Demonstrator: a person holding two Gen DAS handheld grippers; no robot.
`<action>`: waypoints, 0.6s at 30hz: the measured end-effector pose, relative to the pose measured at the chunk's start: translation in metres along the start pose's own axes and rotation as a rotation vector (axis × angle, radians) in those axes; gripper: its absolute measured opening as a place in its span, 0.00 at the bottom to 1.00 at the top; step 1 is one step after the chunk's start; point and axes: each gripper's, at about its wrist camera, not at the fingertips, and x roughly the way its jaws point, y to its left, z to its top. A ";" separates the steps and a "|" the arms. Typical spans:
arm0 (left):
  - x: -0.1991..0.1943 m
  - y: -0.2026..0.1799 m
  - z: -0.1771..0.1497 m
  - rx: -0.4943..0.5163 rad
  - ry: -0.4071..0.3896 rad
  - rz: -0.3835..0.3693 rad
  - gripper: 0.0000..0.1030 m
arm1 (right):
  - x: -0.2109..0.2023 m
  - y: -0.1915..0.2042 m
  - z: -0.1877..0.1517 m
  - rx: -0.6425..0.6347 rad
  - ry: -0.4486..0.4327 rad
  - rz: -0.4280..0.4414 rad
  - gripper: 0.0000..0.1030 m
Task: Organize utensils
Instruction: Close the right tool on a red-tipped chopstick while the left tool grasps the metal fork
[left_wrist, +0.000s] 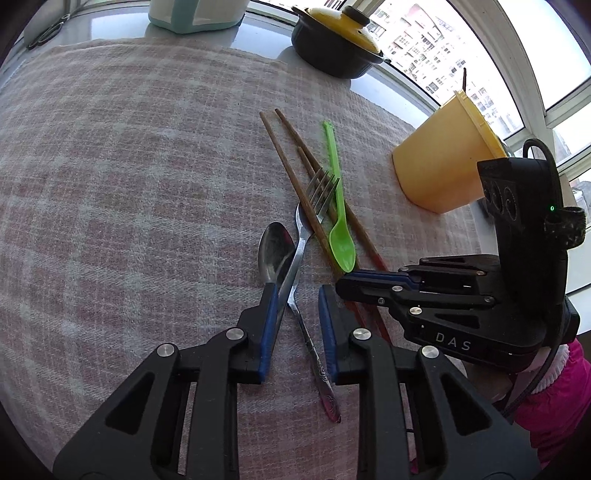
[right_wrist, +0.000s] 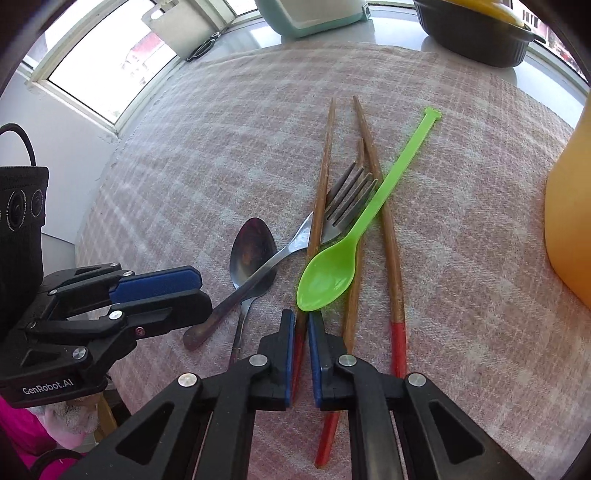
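Note:
Utensils lie in a heap on a pink plaid cloth (left_wrist: 129, 166): a metal spoon (left_wrist: 275, 251), a fork (left_wrist: 317, 192), a green plastic spoon (right_wrist: 325, 284) and three brown chopsticks with red ends (right_wrist: 395, 295). My left gripper (left_wrist: 298, 291) straddles the handles of the fork and the metal spoon; a gap shows at the right pad, so it is open. My right gripper (right_wrist: 301, 321) is shut on the red-ended part of the leftmost chopstick (right_wrist: 319, 206), just below the green spoon's bowl. Each gripper shows in the other's view: the right gripper (left_wrist: 343, 284), the left gripper (right_wrist: 203, 291).
A yellow cup (left_wrist: 443, 158) stands at the cloth's right edge. A black pot with a yellow lid (left_wrist: 332, 44) and a teal-and-white container (left_wrist: 192, 14) sit on the sill behind, under windows. A pink sleeve (left_wrist: 546, 406) is at the lower right.

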 end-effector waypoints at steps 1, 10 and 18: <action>0.002 -0.003 0.002 0.011 0.002 0.006 0.21 | -0.001 -0.002 -0.001 0.005 -0.001 -0.003 0.04; 0.031 -0.031 0.010 0.175 0.044 0.126 0.21 | -0.014 -0.020 -0.021 0.091 -0.014 0.014 0.04; 0.043 -0.042 0.013 0.257 0.066 0.215 0.21 | -0.023 -0.031 -0.039 0.141 -0.023 0.040 0.04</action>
